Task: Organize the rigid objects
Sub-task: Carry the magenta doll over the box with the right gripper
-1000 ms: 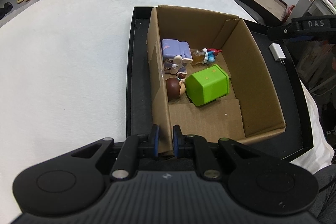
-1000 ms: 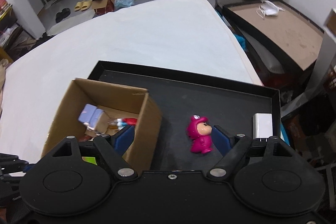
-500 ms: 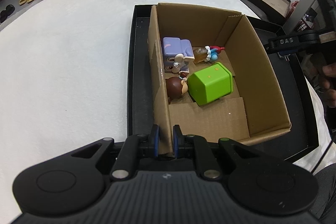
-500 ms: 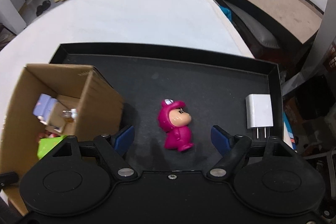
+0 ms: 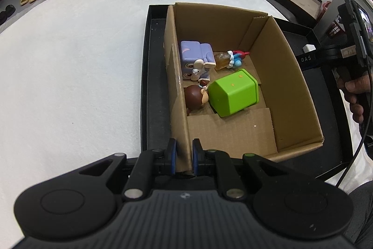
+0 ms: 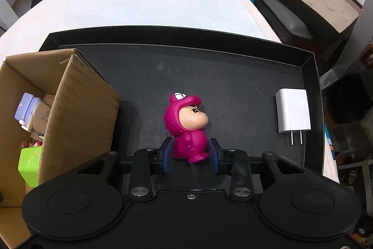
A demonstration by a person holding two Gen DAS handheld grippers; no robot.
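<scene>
- The tray fills the middle of the right wrist view, and the box stands on its left part; we steady that box first, since the toy must go into it.
- Our left gripper is clamped on the box's near corner wall, low centre in the left wrist view; we hold that pinch firm so the box does not slide.
- The green cube and other toys crowd the far half of the box, so we judge the bare near floor the safest drop spot.
- Our right gripper has just been closing; its pads sit against the pink figure at its lower body, low centre of the frame on the tray.
- We should check the grip on that rounded body before we lift.
- The charger lies at right, well apart; we leave it for later.
</scene>
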